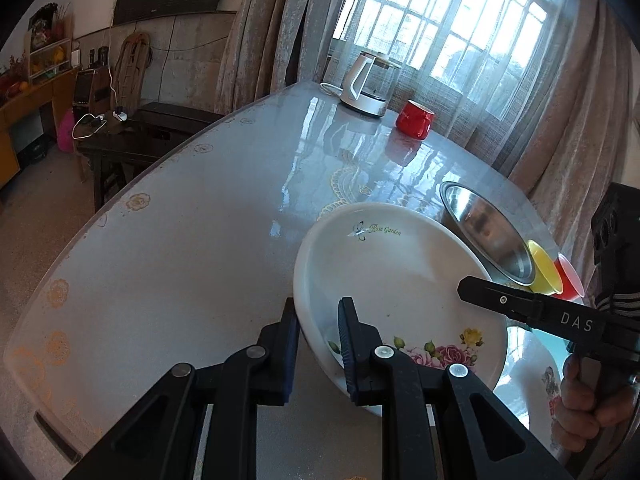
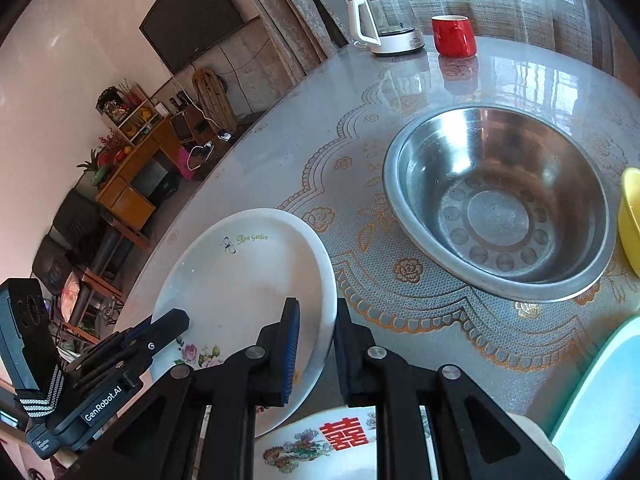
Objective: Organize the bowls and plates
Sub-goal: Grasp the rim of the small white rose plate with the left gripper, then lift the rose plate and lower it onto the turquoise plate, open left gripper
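A white plate with a rose print and "Rose Garden" lettering is gripped at opposite rims. My left gripper is shut on its near-left rim. My right gripper is shut on its right rim, and it also shows at the right of the left wrist view, where one of its fingers lies over the plate. The plate looks tilted, its near edge over a decorated plate with a red character. A steel bowl sits just beyond.
A yellow bowl and a red bowl stand past the steel bowl. A pale blue dish lies near right. A kettle and red mug stand at the far edge. A hand holds the right gripper.
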Tool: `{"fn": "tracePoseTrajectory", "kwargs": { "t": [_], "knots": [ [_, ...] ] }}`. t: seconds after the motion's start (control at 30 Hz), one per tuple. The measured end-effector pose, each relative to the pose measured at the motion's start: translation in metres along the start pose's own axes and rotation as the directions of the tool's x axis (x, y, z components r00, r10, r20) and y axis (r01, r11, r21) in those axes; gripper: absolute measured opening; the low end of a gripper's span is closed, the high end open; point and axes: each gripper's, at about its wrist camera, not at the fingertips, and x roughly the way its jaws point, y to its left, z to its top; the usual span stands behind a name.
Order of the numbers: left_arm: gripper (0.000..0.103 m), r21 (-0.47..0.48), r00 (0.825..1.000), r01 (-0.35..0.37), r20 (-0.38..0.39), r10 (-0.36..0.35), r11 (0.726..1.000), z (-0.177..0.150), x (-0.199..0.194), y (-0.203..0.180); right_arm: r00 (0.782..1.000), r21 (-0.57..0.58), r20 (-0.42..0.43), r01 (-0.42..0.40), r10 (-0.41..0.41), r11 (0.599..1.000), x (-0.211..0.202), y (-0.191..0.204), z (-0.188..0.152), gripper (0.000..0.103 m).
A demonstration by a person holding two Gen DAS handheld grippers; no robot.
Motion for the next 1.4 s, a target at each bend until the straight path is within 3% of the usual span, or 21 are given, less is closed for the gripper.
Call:
{"fn": "tracePoseTrajectory", "kwargs": {
  "t": [0.4, 0.8, 1.07, 1.4],
  "knots": [
    [0.019, 0.152, 0.995, 0.1, 0.004, -0.101, 0.983, -0.01, -0.022, -0.088, 0.99, 0.126, 0.137, 0.0, -0.018, 0.992, -0.081, -0.054, -0.038, 0.016],
    [0.019, 0.325, 0.976, 0.217, -0.079, -0.202, 0.921, -0.025, -0.013, -0.209, 0.96, 0.287, 0.241, 0.067, -0.14, 0.956, -0.16, -0.136, -0.09, 0.016],
    [0.019, 0.431, 0.967, 0.25, -0.161, -0.199, 0.867, -0.045, 0.011, -0.275, 0.948, 0.408, 0.237, 0.102, -0.213, 0.907, -0.179, -0.194, -0.126, 0.016],
    [0.02, 0.484, 0.958, 0.248, -0.254, -0.137, 0.839, -0.068, 0.044, -0.303, 0.944, 0.471, 0.201, 0.14, -0.26, 0.871, -0.184, -0.229, -0.154, 0.016]
  ]
}}
